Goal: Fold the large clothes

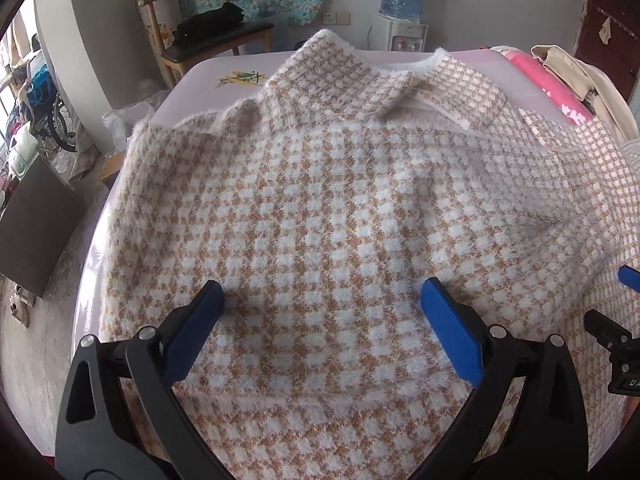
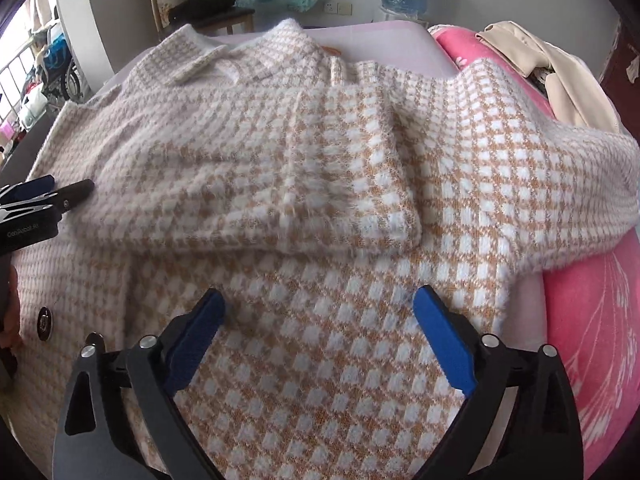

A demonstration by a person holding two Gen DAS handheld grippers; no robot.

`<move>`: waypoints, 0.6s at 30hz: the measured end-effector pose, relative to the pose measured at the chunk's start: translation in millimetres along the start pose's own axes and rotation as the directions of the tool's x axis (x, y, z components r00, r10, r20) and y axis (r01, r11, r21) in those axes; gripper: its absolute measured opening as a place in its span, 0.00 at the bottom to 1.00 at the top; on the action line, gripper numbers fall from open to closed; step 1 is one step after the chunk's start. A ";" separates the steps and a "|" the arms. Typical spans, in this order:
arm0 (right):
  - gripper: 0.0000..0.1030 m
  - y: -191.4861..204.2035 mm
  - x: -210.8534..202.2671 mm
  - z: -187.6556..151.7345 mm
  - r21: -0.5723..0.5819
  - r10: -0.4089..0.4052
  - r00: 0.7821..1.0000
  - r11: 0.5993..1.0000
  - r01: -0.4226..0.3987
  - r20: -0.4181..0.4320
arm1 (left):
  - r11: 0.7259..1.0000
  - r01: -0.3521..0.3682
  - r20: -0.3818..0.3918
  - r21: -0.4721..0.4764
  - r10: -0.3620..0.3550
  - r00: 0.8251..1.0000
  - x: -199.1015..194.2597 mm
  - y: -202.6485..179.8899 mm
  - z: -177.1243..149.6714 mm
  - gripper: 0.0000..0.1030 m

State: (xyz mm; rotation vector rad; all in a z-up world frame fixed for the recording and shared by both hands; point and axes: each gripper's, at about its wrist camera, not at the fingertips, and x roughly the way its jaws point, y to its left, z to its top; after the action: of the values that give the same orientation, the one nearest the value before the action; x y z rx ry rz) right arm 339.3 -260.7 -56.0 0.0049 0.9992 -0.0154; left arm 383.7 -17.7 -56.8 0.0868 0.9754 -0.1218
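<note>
**Both grippers hanging open over the spread sweater**

A fuzzy tan-and-white checked sweater [image 1: 320, 208] is lying spread across a pale table [image 1: 208, 76], its collar [image 1: 404, 80] pointing toward the far edge. In the right wrist view a sleeve [image 2: 280, 184] is lying folded across the body of the garment, and another part is draping to the right over a pink cloth [image 2: 592, 312]. A dark button [image 2: 43, 322] is showing near the left edge of that view.

The left gripper [image 1: 322, 294] is hovering over the sweater's body with its blue fingers [image 1: 452, 324] standing wide apart, nothing between them but the fabric below. The right gripper [image 2: 320, 300] is likewise standing wide open above the knit, pinching nothing. Each gripper is peeking into the other's view at the frame edge.

Behind the table, a chair [image 1: 208, 32] and a water dispenser [image 1: 400, 4] are standing by the wall.
</note>
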 end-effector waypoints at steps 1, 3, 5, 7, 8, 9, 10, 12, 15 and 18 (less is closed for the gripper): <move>0.94 -0.1 0.3 -0.6 0.005 -0.001 1.000 1.000 0.001 0.004 | 1.000 0.004 -0.002 -0.002 -0.004 1.000 0.3 0.2 -0.3 0.93; 0.94 0.2 0.8 -0.3 0.012 -0.003 1.000 1.000 0.003 0.009 | 1.000 0.006 -0.009 -0.002 -0.006 1.000 0.3 -0.8 -0.7 0.93; 0.94 -0.2 1.2 0.2 0.018 -0.002 1.000 1.000 0.001 0.006 | 1.000 0.011 -0.022 -0.005 -0.011 1.000 1.1 0.3 1.0 0.93; 0.94 -0.4 1.6 0.5 0.019 0.001 1.000 1.000 -0.001 0.000 | 1.000 0.013 -0.023 -0.005 -0.013 1.000 1.3 1.4 1.2 0.93; 0.94 -0.3 1.9 1.0 0.021 0.002 1.000 1.000 -0.001 -0.004 | 1.000 0.013 -0.020 -0.002 -0.013 1.000 1.3 1.9 1.4 0.93; 0.94 0.4 2.1 1.3 0.022 -0.001 1.000 1.000 0.001 -0.007 | 1.000 0.018 -0.017 0.005 -0.018 1.000 1.0 1.8 1.7 0.93; 0.94 1.1 2.4 1.5 0.023 -0.004 1.000 1.000 0.004 -0.009 | 1.000 0.023 -0.021 0.005 -0.023 1.000 3.0 3.3 4.5 0.93; 0.94 0.7 2.4 1.5 0.024 -0.002 1.000 1.000 0.002 -0.002 | 1.000 0.018 -0.032 0.003 -0.018 0.999 2.5 2.4 5.7 0.93; 0.94 -0.4 2.9 0.0 0.016 0.007 1.000 1.000 -0.008 0.013 | 1.000 0.029 -0.017 0.001 -0.029 0.999 -6.7 -1.5 8.5 0.93; 0.94 -0.2 2.9 2.0 0.001 0.010 1.000 1.000 -0.010 -0.009 | 0.998 0.053 0.036 0.033 -0.054 0.998 -23.3 -14.9 10.6 0.93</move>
State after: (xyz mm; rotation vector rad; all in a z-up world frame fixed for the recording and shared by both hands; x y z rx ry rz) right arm 342.6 -261.0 -57.4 0.0113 1.0078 -0.0068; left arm 377.3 -32.3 -31.9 0.0878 0.9397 -0.1877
